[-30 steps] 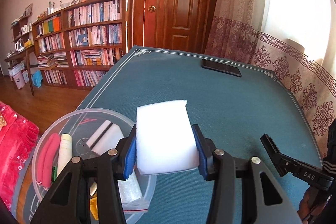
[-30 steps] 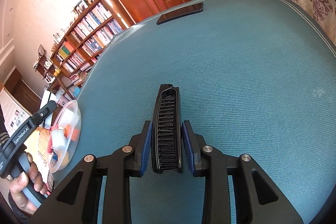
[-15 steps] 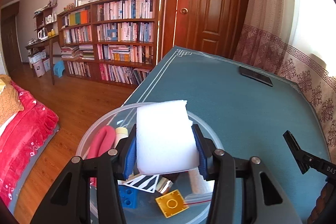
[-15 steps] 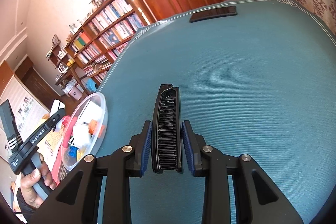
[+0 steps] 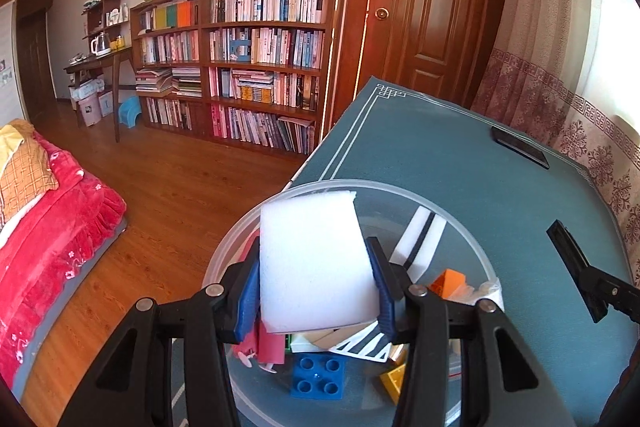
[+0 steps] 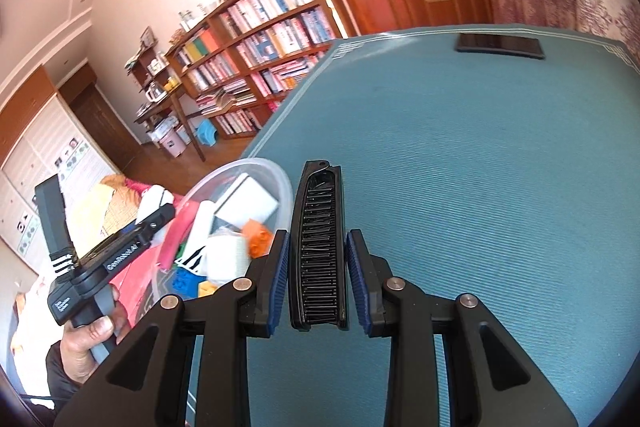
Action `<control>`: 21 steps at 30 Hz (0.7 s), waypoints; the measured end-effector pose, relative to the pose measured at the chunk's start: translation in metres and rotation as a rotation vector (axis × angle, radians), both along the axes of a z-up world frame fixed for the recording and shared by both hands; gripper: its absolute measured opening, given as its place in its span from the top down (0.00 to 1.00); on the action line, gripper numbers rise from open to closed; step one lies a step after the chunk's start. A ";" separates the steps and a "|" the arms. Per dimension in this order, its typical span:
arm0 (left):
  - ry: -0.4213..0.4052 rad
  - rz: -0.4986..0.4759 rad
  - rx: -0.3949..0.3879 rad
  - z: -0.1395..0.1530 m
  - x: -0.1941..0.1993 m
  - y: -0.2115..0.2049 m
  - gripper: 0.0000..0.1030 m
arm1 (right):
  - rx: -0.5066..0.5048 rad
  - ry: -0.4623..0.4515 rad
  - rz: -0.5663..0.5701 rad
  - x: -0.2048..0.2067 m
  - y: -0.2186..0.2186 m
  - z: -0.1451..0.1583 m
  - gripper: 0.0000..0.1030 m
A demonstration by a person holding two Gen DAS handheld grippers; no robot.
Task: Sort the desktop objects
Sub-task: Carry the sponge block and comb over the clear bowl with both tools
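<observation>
We hold a white sponge block [image 5: 316,263] clenched in our left claw [image 5: 314,291] over the clear plastic bowl [image 5: 476,255].
To finish well, release only above the bowl's centre; our right claw [image 6: 316,267] grips a black comb [image 6: 319,247] at the bowl's three o'clock.

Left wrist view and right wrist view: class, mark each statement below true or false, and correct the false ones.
1. The left claw grips a white foam block. True.
2. The right claw is empty. False: it grips a black folding comb.
3. The clear round plastic tub holds a blue toy brick. True.
4. The black phone lies inside the tub. False: it lies on the teal tablecloth, far from the tub.
</observation>
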State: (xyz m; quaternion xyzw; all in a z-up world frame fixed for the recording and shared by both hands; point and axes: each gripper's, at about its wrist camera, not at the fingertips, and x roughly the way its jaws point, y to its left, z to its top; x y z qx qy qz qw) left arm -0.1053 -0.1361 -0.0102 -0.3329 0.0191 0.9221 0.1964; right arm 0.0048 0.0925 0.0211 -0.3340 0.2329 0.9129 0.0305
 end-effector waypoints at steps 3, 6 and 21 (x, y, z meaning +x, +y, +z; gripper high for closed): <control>-0.010 0.001 -0.004 -0.003 -0.003 -0.005 0.50 | 0.003 0.003 0.045 -0.012 -0.016 0.002 0.69; -0.016 0.001 -0.004 -0.005 -0.006 -0.009 0.50 | 0.008 0.005 0.088 -0.023 -0.032 0.003 0.69; -0.049 0.004 0.016 -0.013 -0.017 -0.030 0.49 | 0.100 0.001 0.233 -0.061 -0.091 0.002 0.69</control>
